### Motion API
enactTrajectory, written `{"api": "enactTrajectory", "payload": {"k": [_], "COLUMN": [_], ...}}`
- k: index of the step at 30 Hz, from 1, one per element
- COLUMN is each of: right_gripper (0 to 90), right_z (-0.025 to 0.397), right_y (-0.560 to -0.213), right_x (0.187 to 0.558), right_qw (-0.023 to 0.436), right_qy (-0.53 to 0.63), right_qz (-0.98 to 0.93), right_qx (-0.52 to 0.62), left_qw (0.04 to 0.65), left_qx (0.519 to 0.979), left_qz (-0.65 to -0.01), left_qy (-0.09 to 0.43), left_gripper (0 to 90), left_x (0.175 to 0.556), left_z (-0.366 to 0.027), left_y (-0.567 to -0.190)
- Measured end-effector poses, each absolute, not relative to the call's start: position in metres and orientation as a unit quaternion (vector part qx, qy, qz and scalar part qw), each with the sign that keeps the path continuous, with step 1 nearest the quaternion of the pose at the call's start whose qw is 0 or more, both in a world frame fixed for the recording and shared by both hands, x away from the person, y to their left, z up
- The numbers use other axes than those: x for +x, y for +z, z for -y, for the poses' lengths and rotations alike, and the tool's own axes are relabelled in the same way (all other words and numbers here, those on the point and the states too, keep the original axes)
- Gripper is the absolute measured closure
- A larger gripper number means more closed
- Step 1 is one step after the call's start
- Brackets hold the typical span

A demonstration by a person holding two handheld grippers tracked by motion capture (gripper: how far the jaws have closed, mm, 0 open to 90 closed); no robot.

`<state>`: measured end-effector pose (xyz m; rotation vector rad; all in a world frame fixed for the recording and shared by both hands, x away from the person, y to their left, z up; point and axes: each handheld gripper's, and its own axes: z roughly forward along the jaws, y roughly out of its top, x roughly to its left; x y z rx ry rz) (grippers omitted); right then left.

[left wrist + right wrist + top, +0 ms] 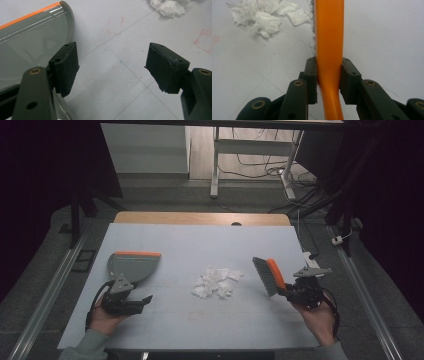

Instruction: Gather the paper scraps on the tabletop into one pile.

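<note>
Two tools: right tool [329, 75] clamps brush [329, 37], left tool [112, 67] gapes beside dustpan [32, 42].

No readable text, labels or numbers anywhere.

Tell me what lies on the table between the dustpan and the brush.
Between the dustpan and the brush, the high view shows a pile of crumpled white paper scraps on the table, nearer the brush. The surface around it is bare.
</note>
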<state>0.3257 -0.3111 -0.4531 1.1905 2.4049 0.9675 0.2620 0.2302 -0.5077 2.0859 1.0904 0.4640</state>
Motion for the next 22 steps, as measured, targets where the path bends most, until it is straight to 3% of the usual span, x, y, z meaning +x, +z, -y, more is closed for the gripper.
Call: {"api": "enactTrajectory", "payload": {"k": [22], "right_gripper": [70.4], "right_z": [0.3129], "right_y": [-0.4545], "right_x": [0.3223], "right_qw": [0.153], "right_qy": [0.34], "right_qz": [-0.836], "right_qx": [0.403], "left_qw": [0.369], "left_qx": [0.806], "left_qz": [-0.424], "left_qy": [0.185], "left_gripper": [26.7], "left_x": [0.2601], "left_z": [-0.2314], "left_y": [-0.5055]}}
